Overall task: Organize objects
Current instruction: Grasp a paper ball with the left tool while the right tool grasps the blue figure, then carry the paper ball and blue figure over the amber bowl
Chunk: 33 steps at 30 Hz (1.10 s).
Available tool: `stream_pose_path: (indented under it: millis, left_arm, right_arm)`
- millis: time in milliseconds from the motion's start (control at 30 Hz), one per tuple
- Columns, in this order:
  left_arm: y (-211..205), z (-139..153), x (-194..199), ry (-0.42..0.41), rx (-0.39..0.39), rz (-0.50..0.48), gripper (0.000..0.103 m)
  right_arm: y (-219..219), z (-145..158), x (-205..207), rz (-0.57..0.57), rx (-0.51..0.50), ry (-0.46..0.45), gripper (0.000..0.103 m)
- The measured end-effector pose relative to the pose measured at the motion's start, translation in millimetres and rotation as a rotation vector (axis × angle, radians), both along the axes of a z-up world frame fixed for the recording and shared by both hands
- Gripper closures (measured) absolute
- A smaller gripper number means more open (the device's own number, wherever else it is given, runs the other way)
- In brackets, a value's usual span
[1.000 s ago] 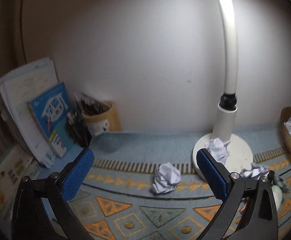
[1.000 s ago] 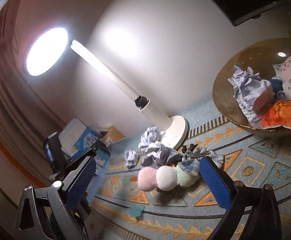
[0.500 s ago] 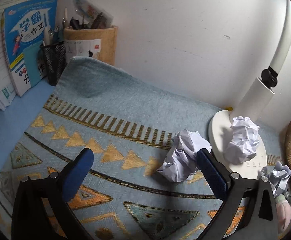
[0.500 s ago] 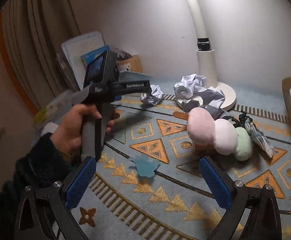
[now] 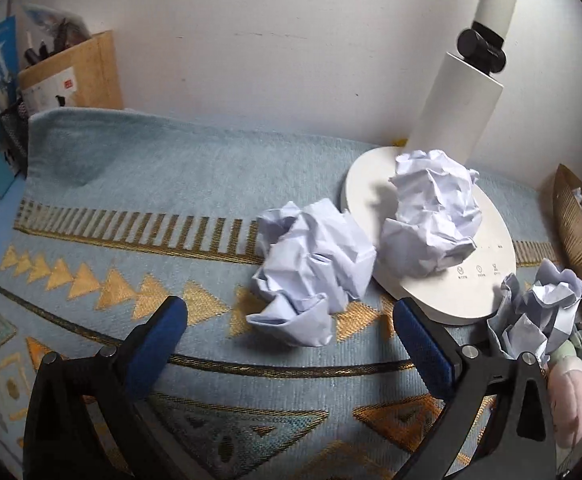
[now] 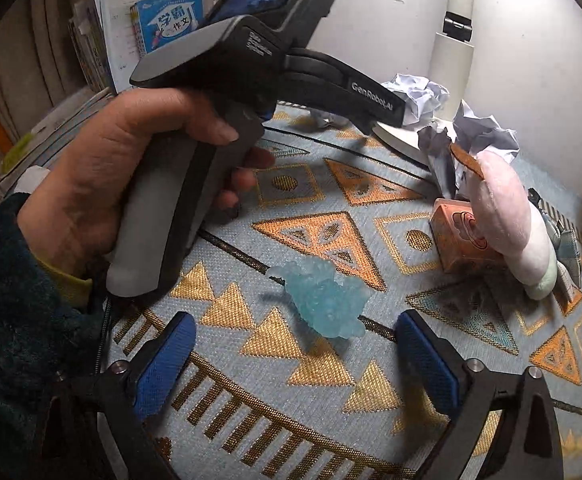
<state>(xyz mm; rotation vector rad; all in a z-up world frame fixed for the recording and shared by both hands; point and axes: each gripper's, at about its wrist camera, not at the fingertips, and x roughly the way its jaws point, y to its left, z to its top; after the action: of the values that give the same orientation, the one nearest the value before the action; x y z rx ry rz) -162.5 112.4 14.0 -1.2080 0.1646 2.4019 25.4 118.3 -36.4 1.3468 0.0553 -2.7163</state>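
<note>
White wall backed a desk covered by a pale blue mat (image 5: pixel 195 184) woven with gold triangles. At the mat's far left corner stood books (image 6: pixel 171 20) and a pen cup (image 5: pixel 71 72).

Seen from the left wrist, the left gripper (image 5: pixel 291 324) had its blue pads spread wide, holding nothing. A paper ball (image 5: pixel 311 268) lay on the mat just ahead of the gap between them, touching the rim of a lamp base (image 5: pixel 487 280) to its right. A second ball (image 5: pixel 431 216) sat on that base, beside the lamp's white post. A third ball (image 5: pixel 539 312) lay at the base's near right rim, just beyond the right finger, with a pink plush (image 5: pixel 571 392) below it. A woven basket (image 5: pixel 579 240) stood at the mat's right edge.

Seen from the right wrist, a hand (image 6: pixel 103 184) in a dark sleeve gripped the left gripper's handle at left. The right gripper (image 6: pixel 295 344) was likewise spread and empty, with a translucent blue toy (image 6: pixel 323 300) on the mat just ahead of its pads. Farther right, an orange box (image 6: pixel 459 236) lay touching the plush.
</note>
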Motion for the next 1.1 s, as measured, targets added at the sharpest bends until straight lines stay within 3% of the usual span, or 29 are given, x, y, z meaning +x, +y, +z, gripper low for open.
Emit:
stream_pose_path:
  millis: [67,100,133,167,233,433,567,733,900,1000,1100]
  left_arm:
    - [7.0,-0.7,3.3,0.002,-0.007,-0.048,0.002]
    - [3.2,1.9,5.5,0.0,0.051,-0.065,0.027]
    - [-5.2,6.8,7.4,-0.004,0.168,-0.08,0.067]
    - [-14.2,6.1,4.7,-0.035,0.271,-0.076,0.077]
    - [-19.8,1.3,0.3,-0.059,0.273,-0.024,0.076]
    - [-27.8,18.3,22.2,0.049,0.303,-0.049,0.076]
    - [-33.8,34.5,33.8,0.101,0.317,-0.037,0.076]
    - [-34.2,76.4,66.8,0.234,0.311,-0.063,0.076]
    - [7.8,127.2,104.6,0.38,0.278,-0.134,0.076]
    - [47.3,137.4,122.0,0.358,0.289,-0.207,0.076]
    - [85.2,153.1,140.2,0.382,0.278,-0.276,0.075]
  right_arm:
    - [6.4,4.0,0.4,0.003,-0.003,0.035,0.063]
    - [9.8,4.0,0.2,0.014,-0.025,0.037,0.07]
    - [13.9,3.7,1.6,0.042,-0.071,0.037,0.07]
    - [19.5,3.6,3.0,0.078,-0.141,0.037,0.072]
    - [27.2,5.5,4.8,0.123,-0.264,0.037,0.072]
    - [57.1,36.6,28.0,0.127,-0.371,0.22,0.072]
    - [92.4,54.6,38.0,0.055,-0.439,0.327,0.072]
    - [151.3,88.1,73.6,-0.113,-0.519,0.453,0.072]
    - [218.4,109.1,97.4,-0.298,-0.563,0.592,0.072]
    - [251.6,117.2,114.5,-0.357,-0.651,0.667,0.072]
    - [276.8,130.1,139.2,-0.423,-0.648,0.76,0.072]
